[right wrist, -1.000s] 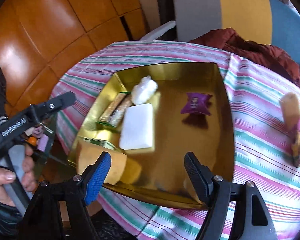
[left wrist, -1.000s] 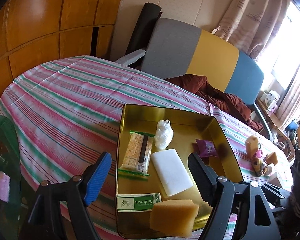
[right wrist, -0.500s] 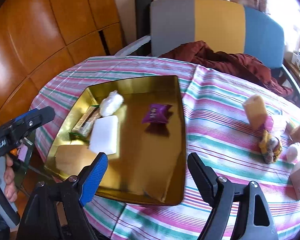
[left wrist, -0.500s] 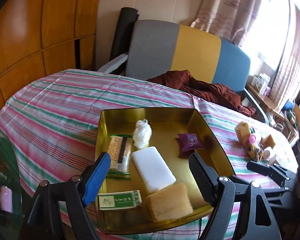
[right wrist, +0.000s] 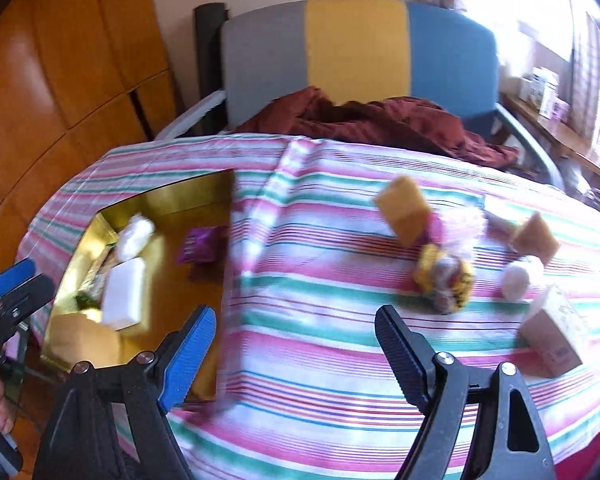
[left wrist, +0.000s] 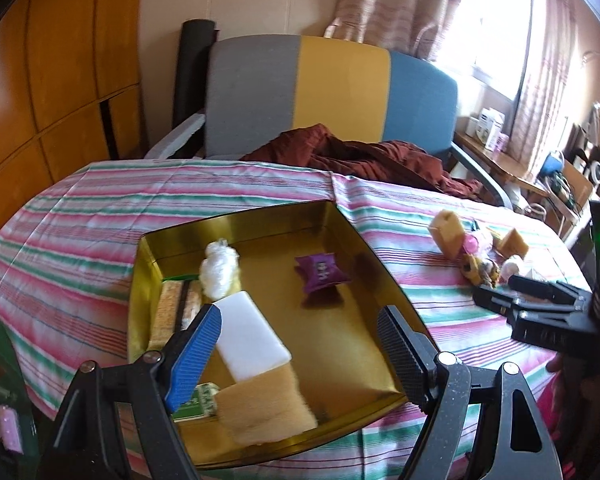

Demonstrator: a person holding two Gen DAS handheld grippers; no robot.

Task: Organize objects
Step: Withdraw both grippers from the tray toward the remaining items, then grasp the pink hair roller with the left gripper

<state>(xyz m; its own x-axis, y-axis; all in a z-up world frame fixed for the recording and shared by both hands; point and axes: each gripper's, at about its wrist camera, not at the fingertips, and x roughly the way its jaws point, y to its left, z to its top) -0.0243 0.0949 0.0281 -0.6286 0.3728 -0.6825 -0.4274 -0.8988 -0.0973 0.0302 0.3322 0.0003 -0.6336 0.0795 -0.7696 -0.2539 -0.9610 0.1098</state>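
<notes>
A round table under a striped pink, green and white cloth carries a gold tray at nine o'clock. At three o'clock lie tan sponges, a white ball, a small carton and a yellow wrapped bundle.

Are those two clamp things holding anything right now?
No. The left gripper and the right gripper both stand open with nothing between their fingers.

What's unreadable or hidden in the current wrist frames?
- Green packet in the gold tray, left wrist view: mostly hidden behind the left gripper finger and the tan sponge.
- Cracker pack, right wrist view: blurred, half covered by the white block.
- Yellow-and-grey cluster on the tablecloth, right wrist view: motion blur, no telling what it is.
</notes>
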